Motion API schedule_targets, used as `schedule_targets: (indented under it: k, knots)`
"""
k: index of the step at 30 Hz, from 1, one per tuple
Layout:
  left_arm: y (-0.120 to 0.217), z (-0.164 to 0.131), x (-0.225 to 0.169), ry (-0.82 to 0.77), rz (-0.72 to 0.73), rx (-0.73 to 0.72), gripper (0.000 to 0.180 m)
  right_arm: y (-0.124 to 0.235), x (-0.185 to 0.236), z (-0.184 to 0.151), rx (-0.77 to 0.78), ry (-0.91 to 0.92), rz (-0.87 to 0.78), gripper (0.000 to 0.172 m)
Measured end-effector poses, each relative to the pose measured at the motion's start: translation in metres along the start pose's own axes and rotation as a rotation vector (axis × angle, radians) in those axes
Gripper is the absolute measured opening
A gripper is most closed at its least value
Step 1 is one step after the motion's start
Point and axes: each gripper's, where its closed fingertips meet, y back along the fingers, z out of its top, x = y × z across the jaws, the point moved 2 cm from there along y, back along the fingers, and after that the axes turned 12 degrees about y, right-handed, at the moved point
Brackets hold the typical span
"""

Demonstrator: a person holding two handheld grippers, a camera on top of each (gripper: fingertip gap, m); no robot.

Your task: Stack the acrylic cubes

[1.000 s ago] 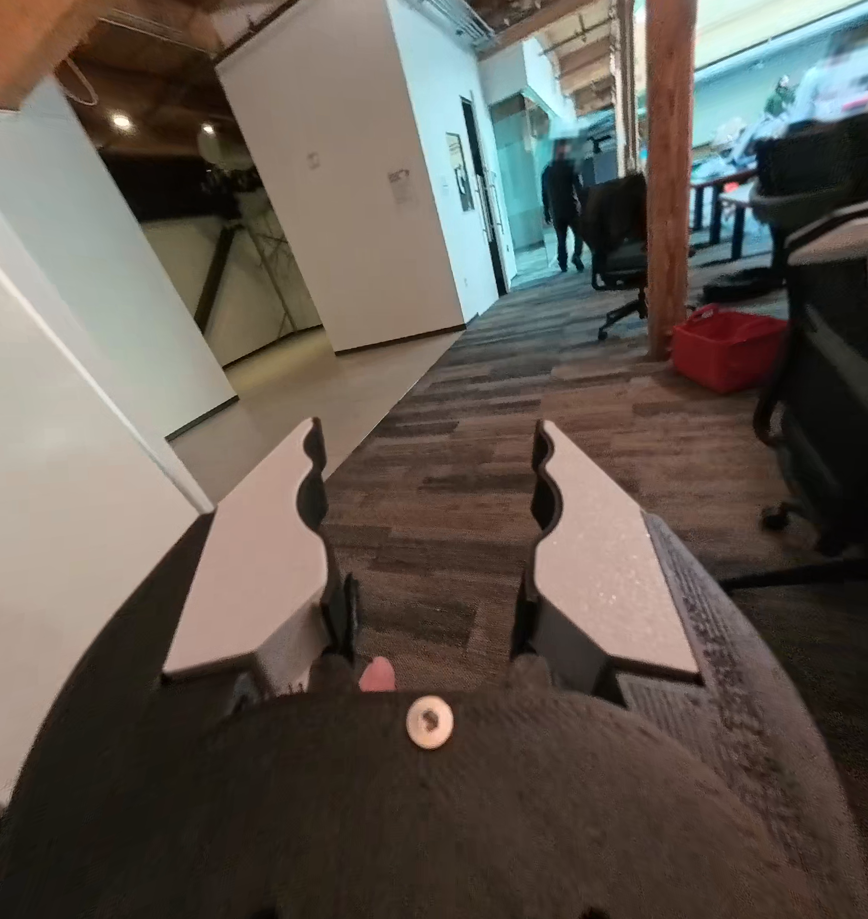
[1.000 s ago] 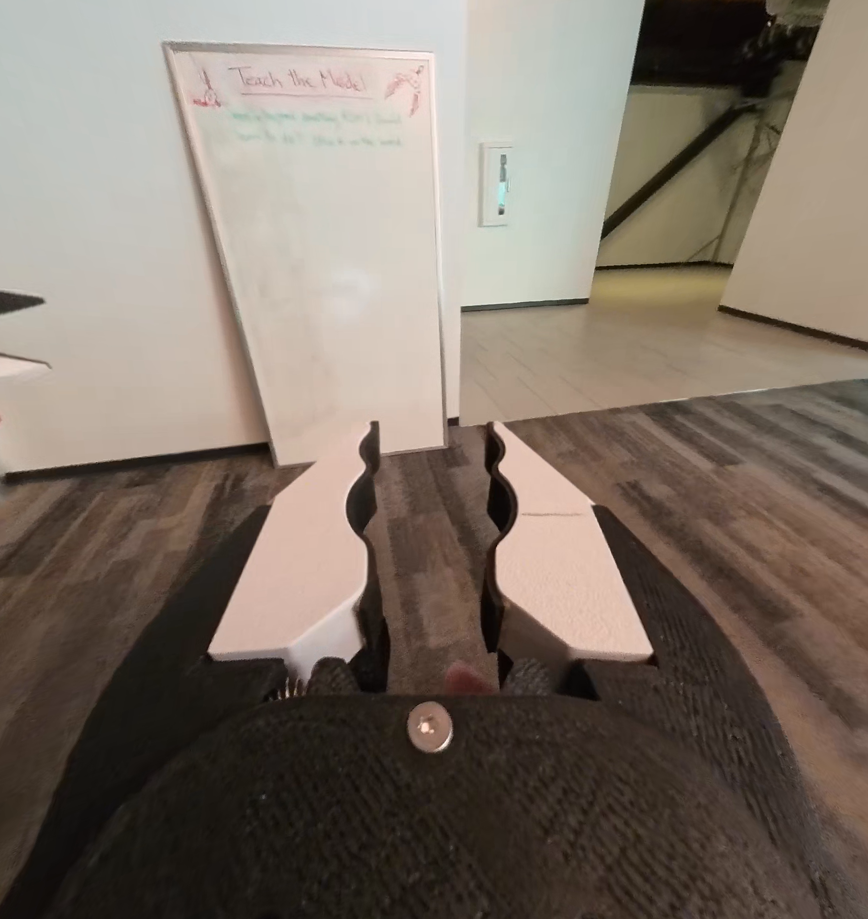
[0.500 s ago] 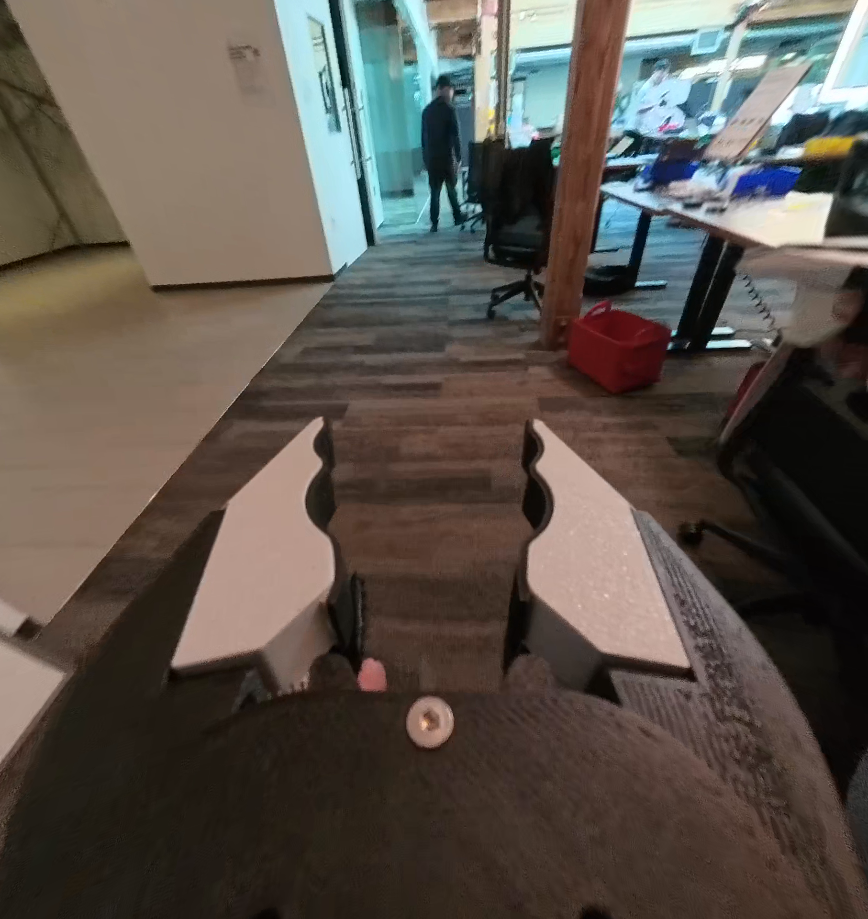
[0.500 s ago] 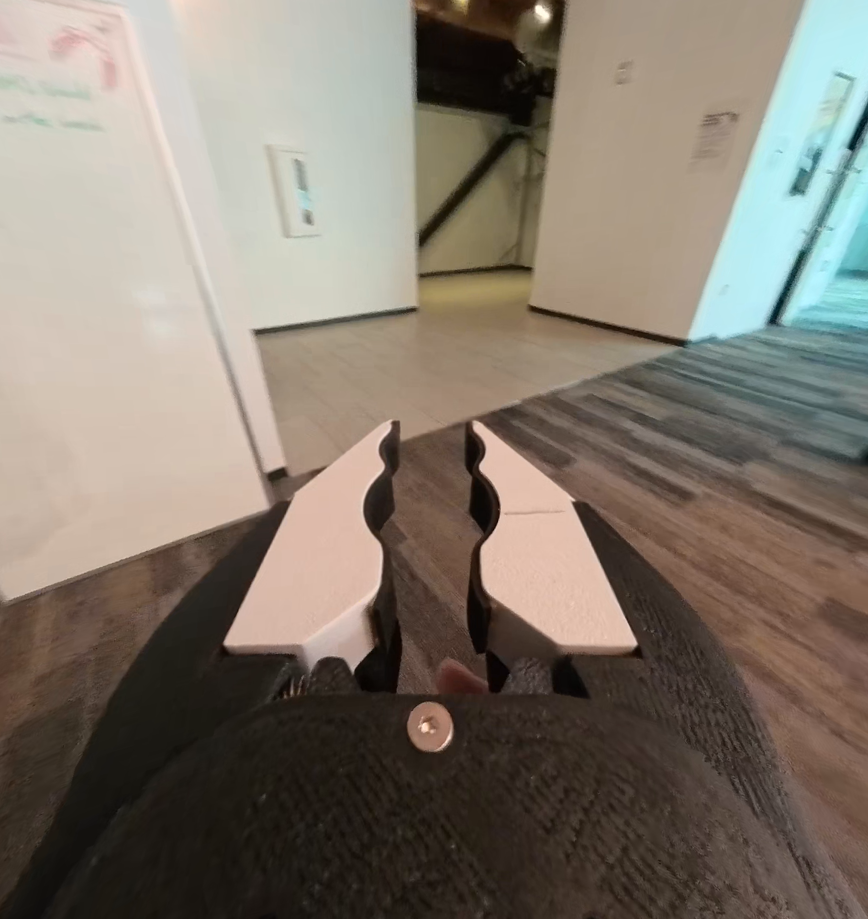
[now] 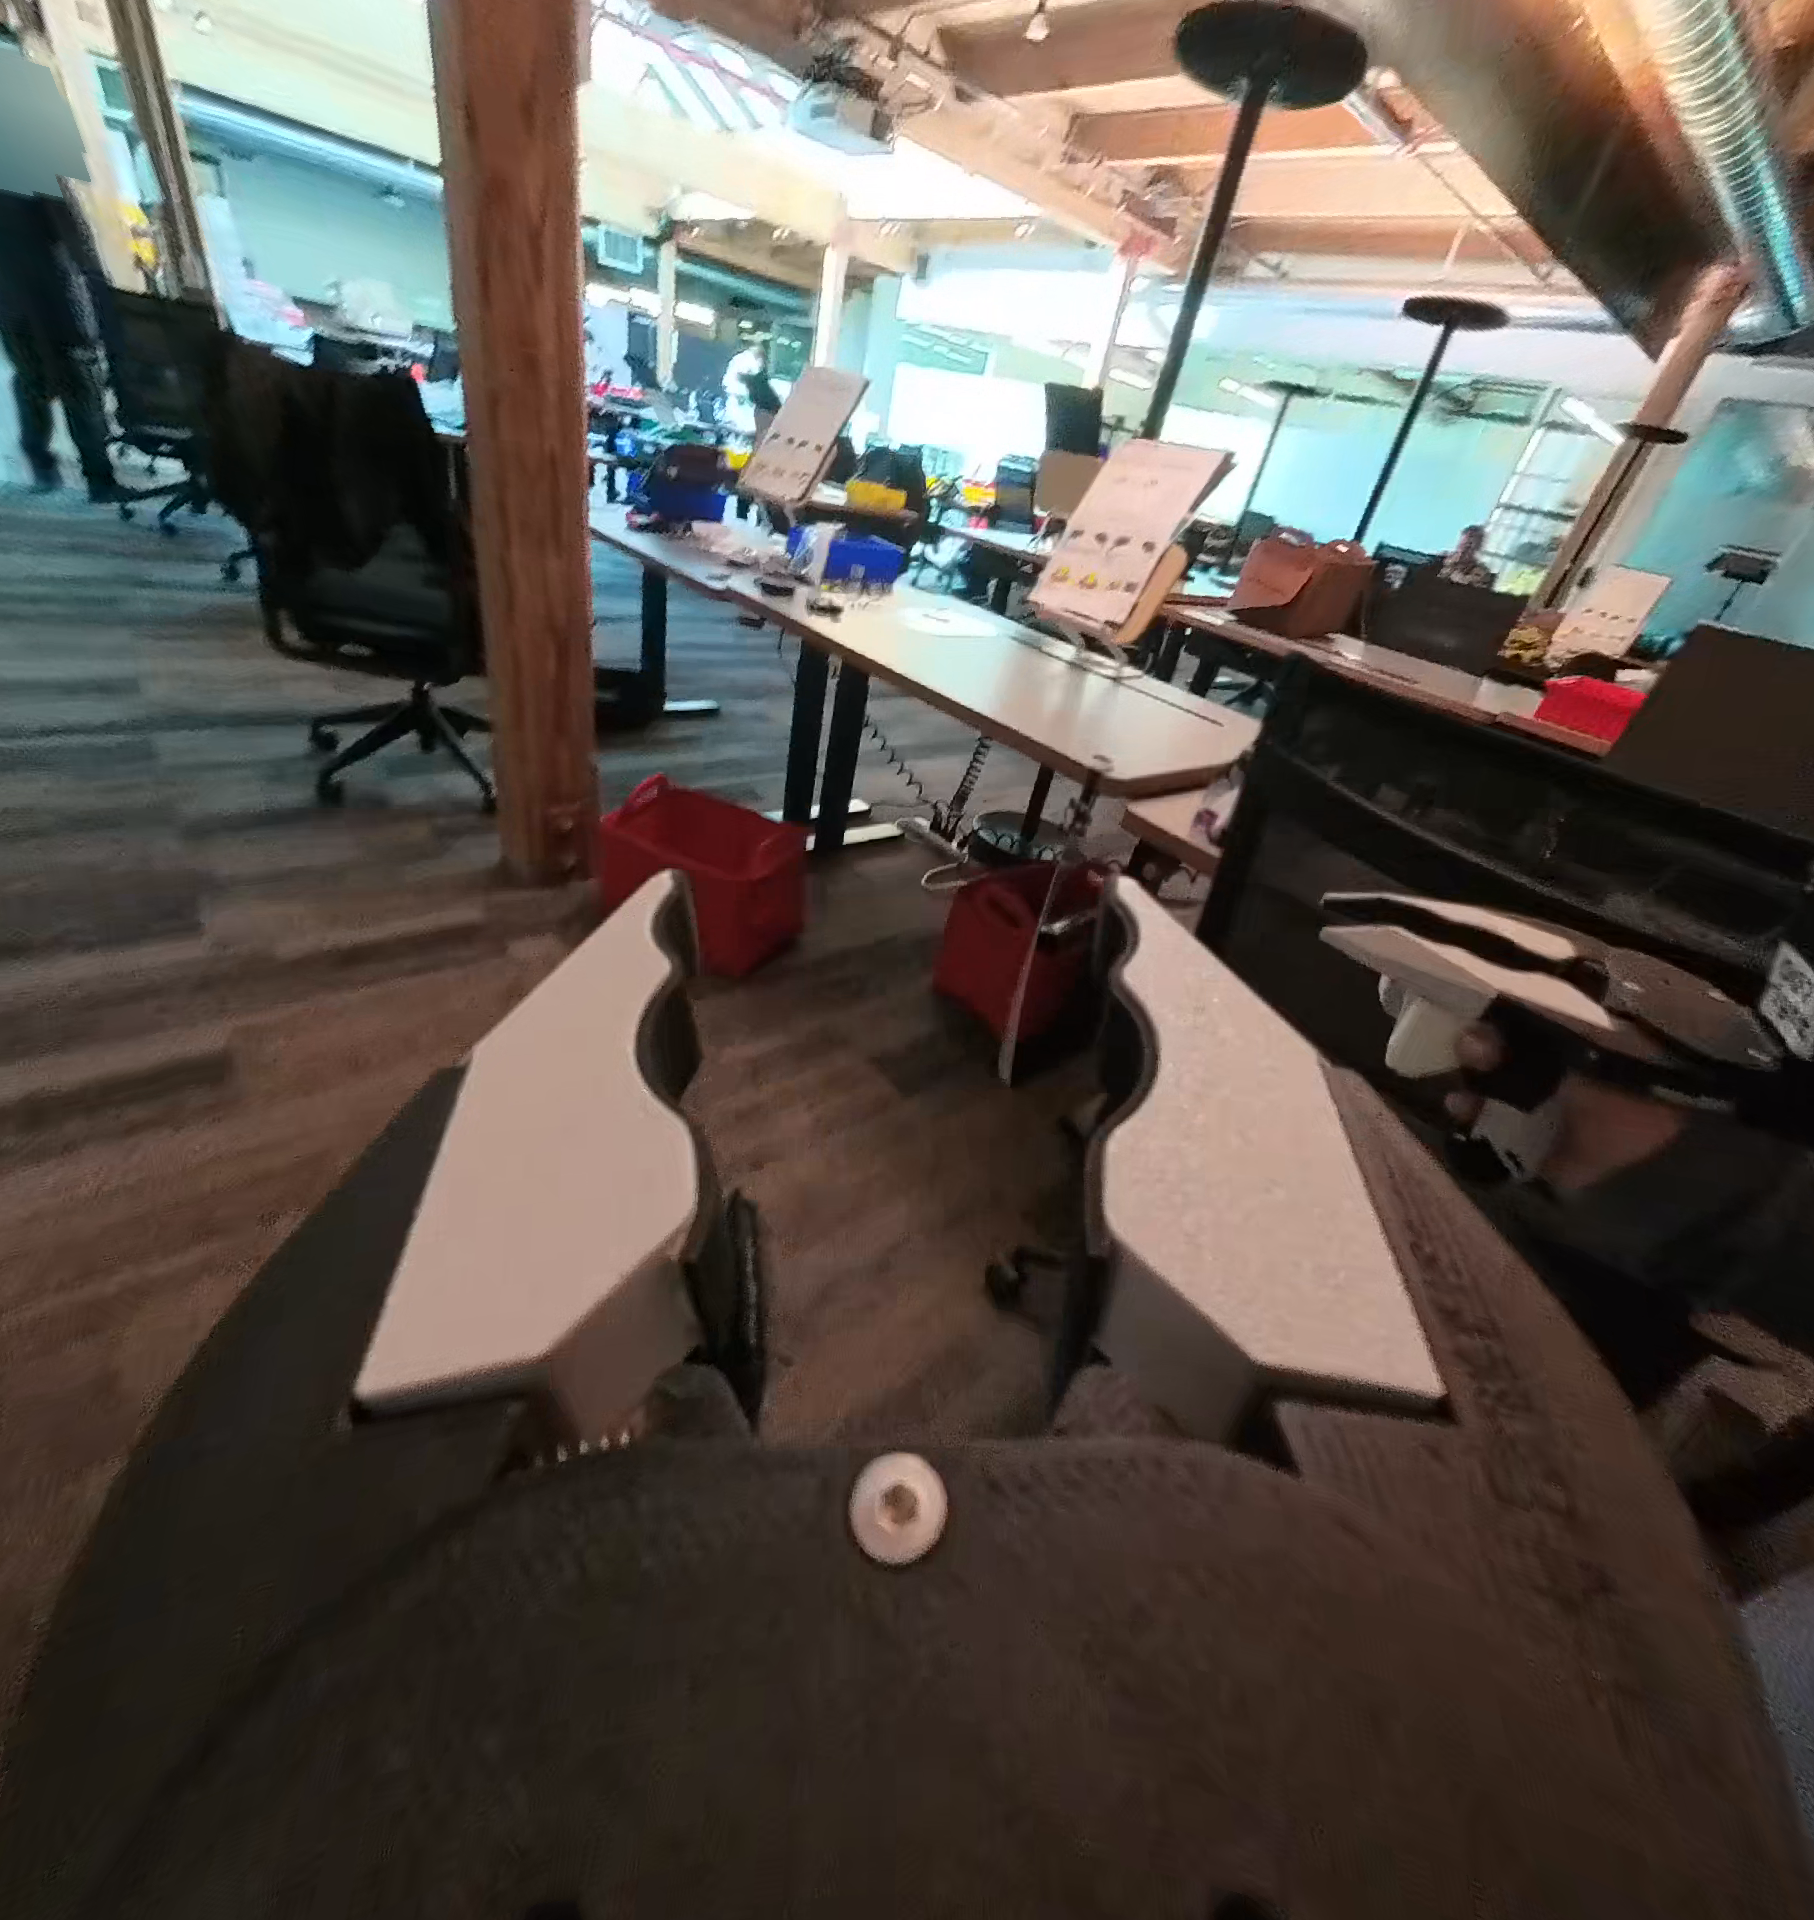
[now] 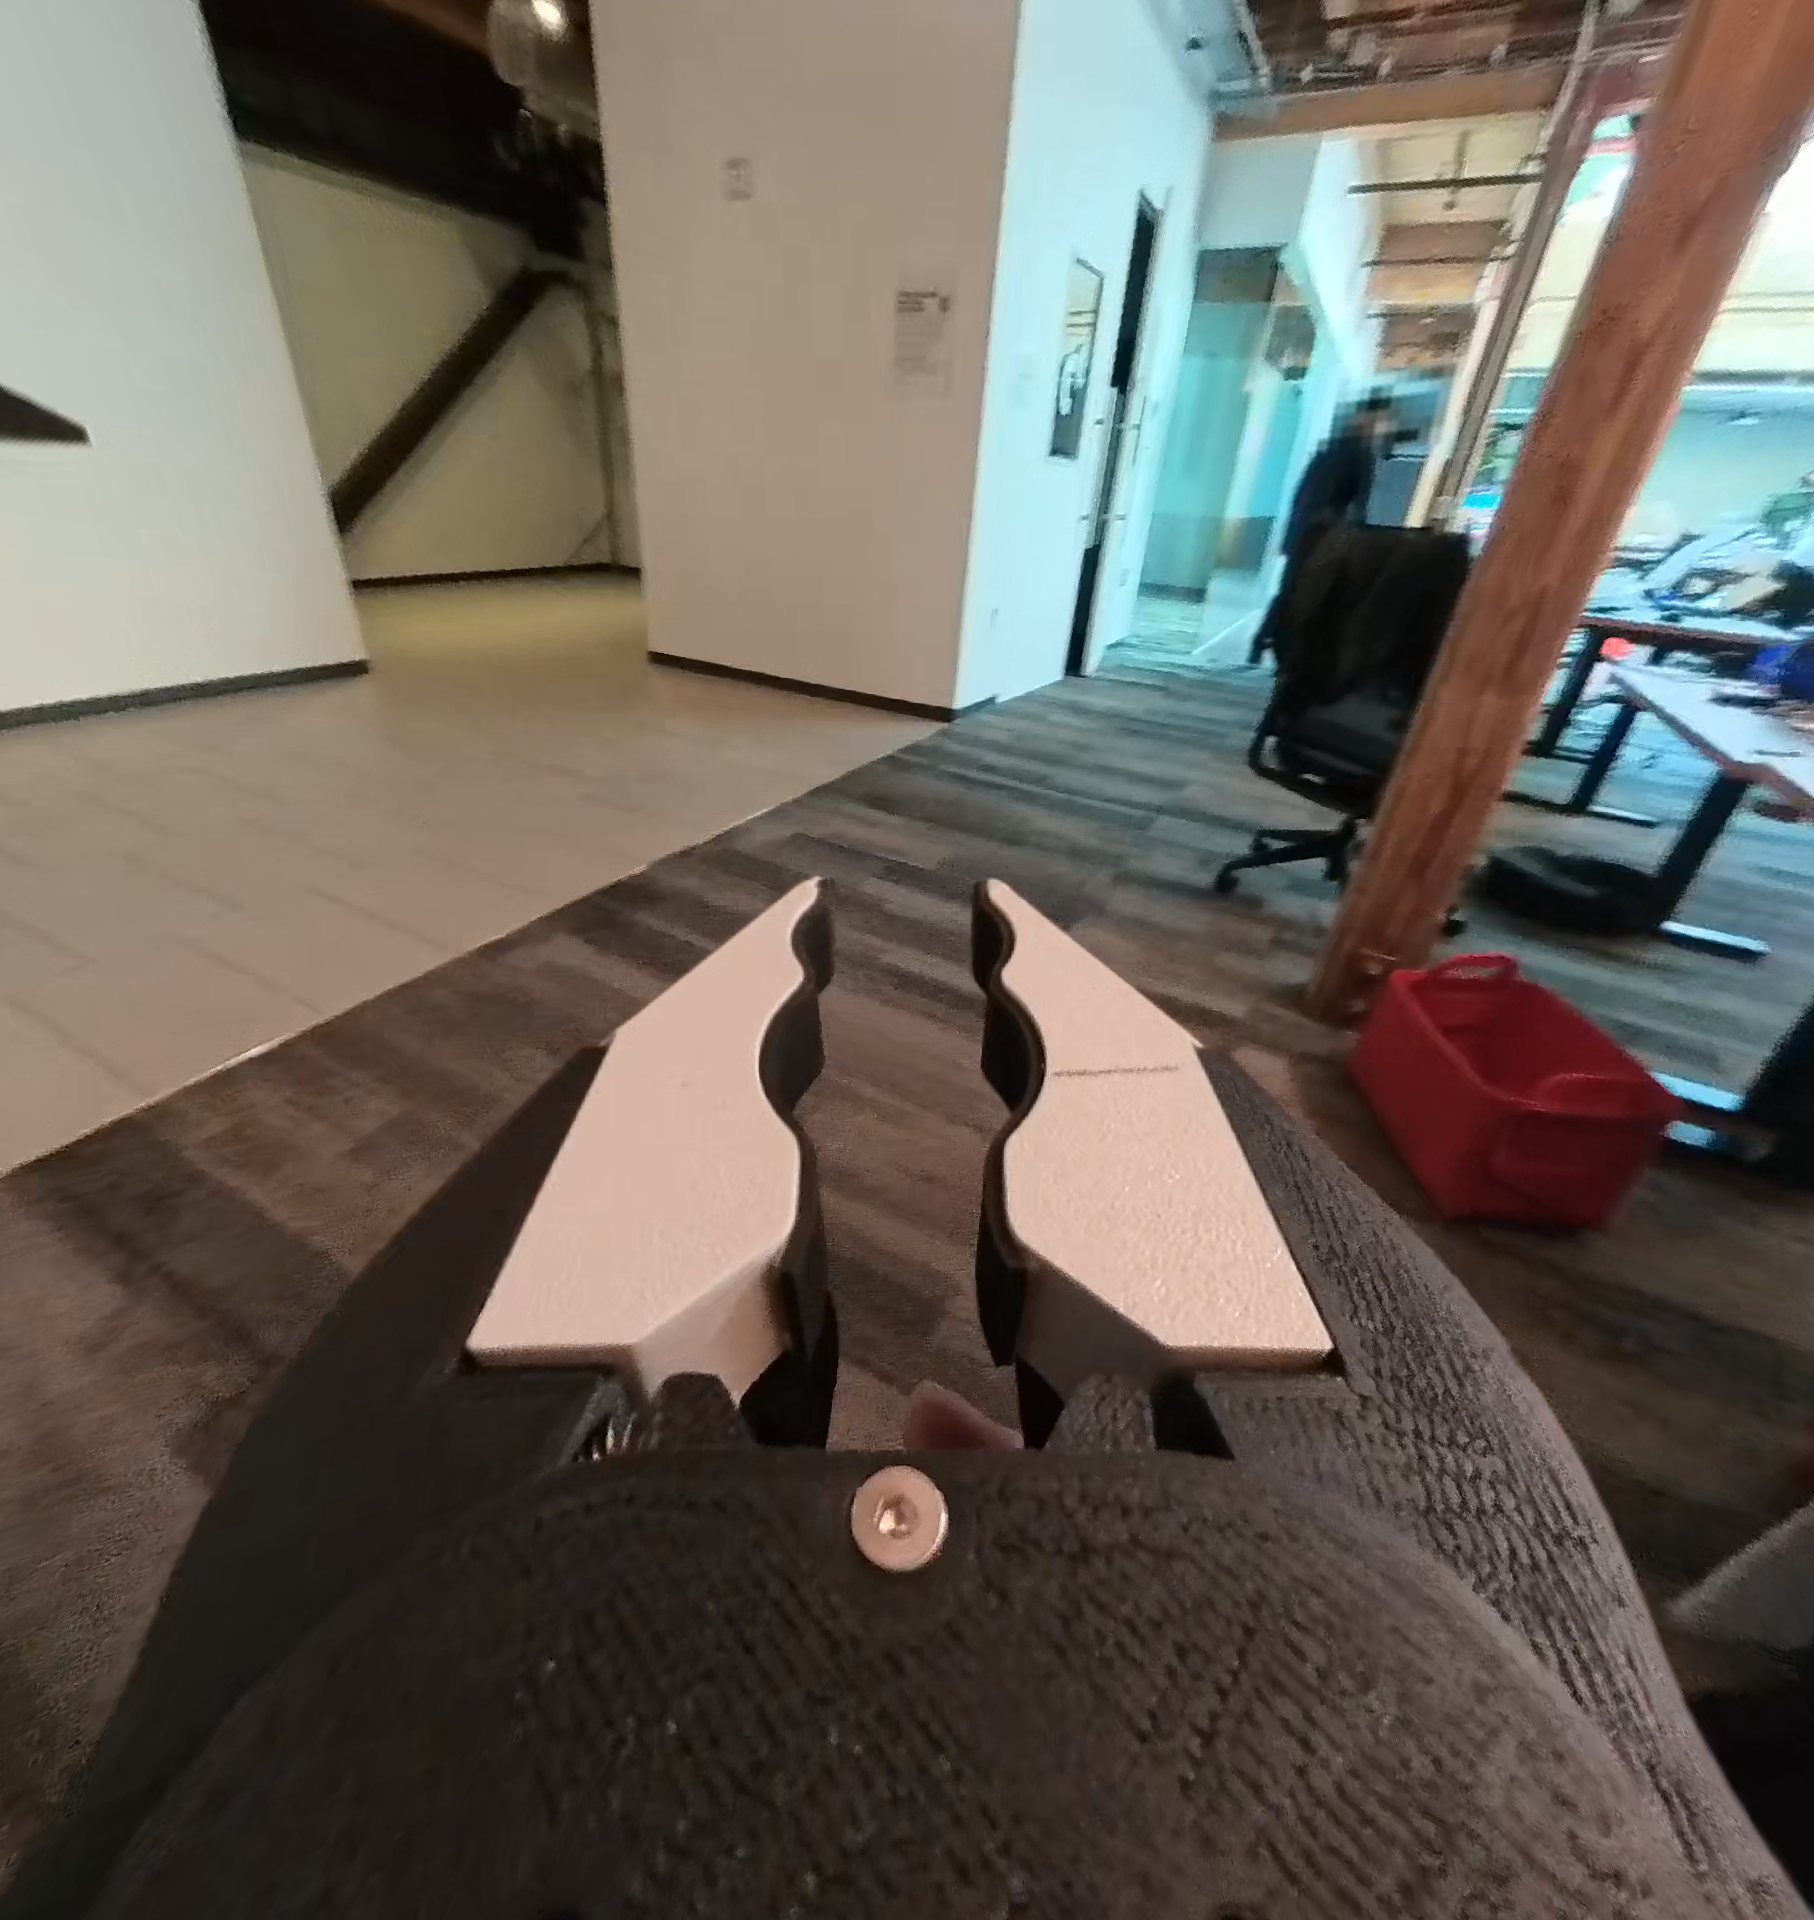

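Note:
My left gripper [image 5: 898, 904] is open wide and empty, held in the air above the striped carpet [image 5: 207, 987]. Two red bins [image 5: 716, 883] [image 5: 996, 956] stand on the floor beyond its fingertips. My right gripper [image 6: 901, 899] is open with a narrow gap and nothing between the pads, also above the carpet. It also shows side-on at the right of the left wrist view [image 5: 1422, 945], held by a gloved hand [image 5: 1568, 1112]. A tip of the left gripper [image 6: 9, 416] shows at the left edge of the right wrist view.
A wooden post [image 5: 513, 416] stands beside the red bin; it also shows in the right wrist view [image 6: 1568, 520] with the bin [image 6: 1495, 1081]. Long desks [image 5: 986, 675], black office chairs [image 5: 363, 582] [image 6: 1339, 665], a dark chair back [image 5: 1505, 810] at right. A person [image 6: 1339, 488] stands far off. White walls [image 6: 809, 364] and pale floor [image 6: 259, 831] at left.
Both views have swung right, from the white wall and whiteboard toward the office desks. The right jaws narrowed a second ago and have stayed so. The left jaws narrowed slightly. Nothing was grasped.

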Motion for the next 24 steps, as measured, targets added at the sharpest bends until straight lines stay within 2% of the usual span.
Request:
schedule_targets:
  k: [3, 6, 10, 17, 21, 24]
  knots:
    - [-0.091, 0.007, 0.027, -0.046, -0.046, -0.013, 0.072, -0.051, -0.054, -0.024, 0.017, 0.021, -0.065, 0.025]
    - [-0.178, 0.019, 0.053, -0.077, -0.05, 0.004, 0.07, -0.102, -0.115, -0.048, 0.066, -0.056, -0.147, 0.024]
    - [-0.293, 0.031, 0.067, -0.148, -0.141, 0.062, 0.068, -0.159, -0.183, -0.071, 0.121, -0.052, -0.194, 0.022]
    - [-0.487, 0.024, 0.096, -0.233, -0.254, 0.082, 0.061, -0.243, -0.314, -0.123, 0.158, -0.022, -0.329, 0.02]
    - [-0.607, 0.027, 0.104, -0.409, -0.314, -0.011, 0.051, -0.284, -0.407, -0.17, 0.188, -0.052, -0.455, 0.019]
    - [-0.706, 0.038, 0.1, -0.596, -0.34, -0.052, 0.047, -0.293, -0.485, -0.216, 0.338, -0.123, -0.625, 0.017]
